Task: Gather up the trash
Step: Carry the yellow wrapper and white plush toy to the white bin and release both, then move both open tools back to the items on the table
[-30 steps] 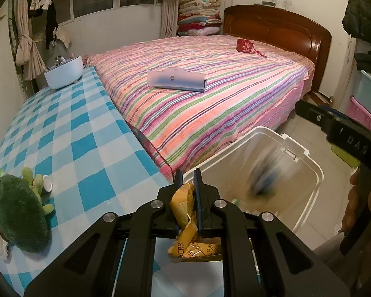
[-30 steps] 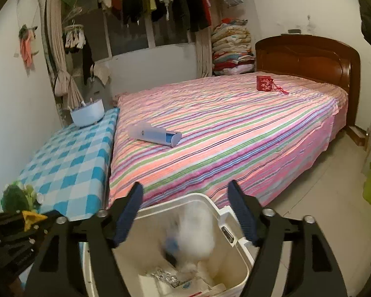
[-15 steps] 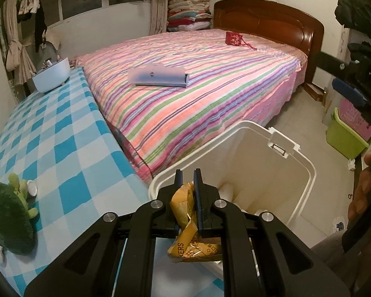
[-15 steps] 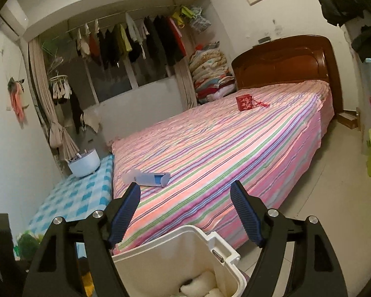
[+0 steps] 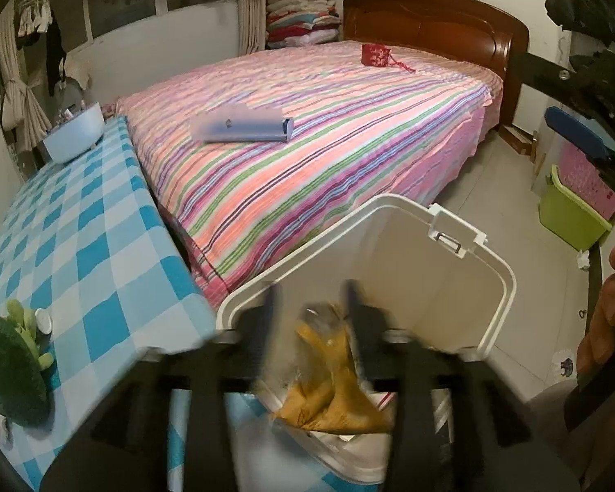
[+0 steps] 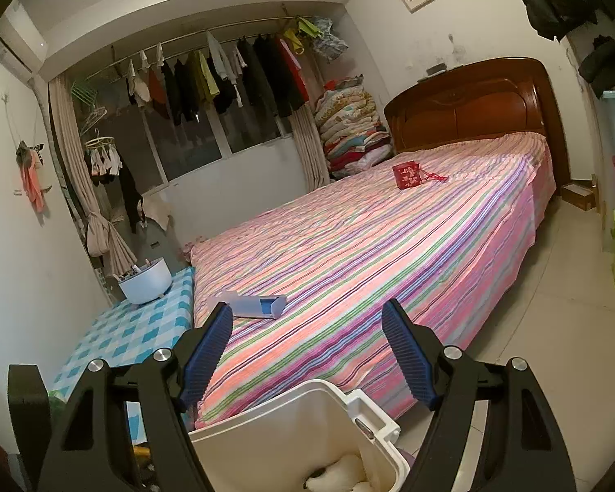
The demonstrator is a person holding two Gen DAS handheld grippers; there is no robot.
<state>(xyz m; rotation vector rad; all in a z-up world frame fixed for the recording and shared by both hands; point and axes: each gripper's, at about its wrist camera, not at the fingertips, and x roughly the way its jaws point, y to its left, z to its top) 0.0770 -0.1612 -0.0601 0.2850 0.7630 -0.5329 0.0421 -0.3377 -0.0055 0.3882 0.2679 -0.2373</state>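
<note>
In the left wrist view my left gripper stands open, motion-blurred, over the white trash bin. A yellow snack wrapper sits loose between and below the spread fingers, above the bin's mouth. My right gripper is open and empty, raised above the bin's rim, which shows at the bottom of the right wrist view with white trash inside. The right gripper also shows at the right edge of the left wrist view.
A bed with a striped sheet lies behind the bin, with a blue case and a red pouch on it. A blue checked table at left holds a green plush toy and a white bowl. Coloured boxes stand at right.
My left gripper has opened and let go of the yellow wrapper over the bin. My right gripper has risen and tilted up, away from the bin.
</note>
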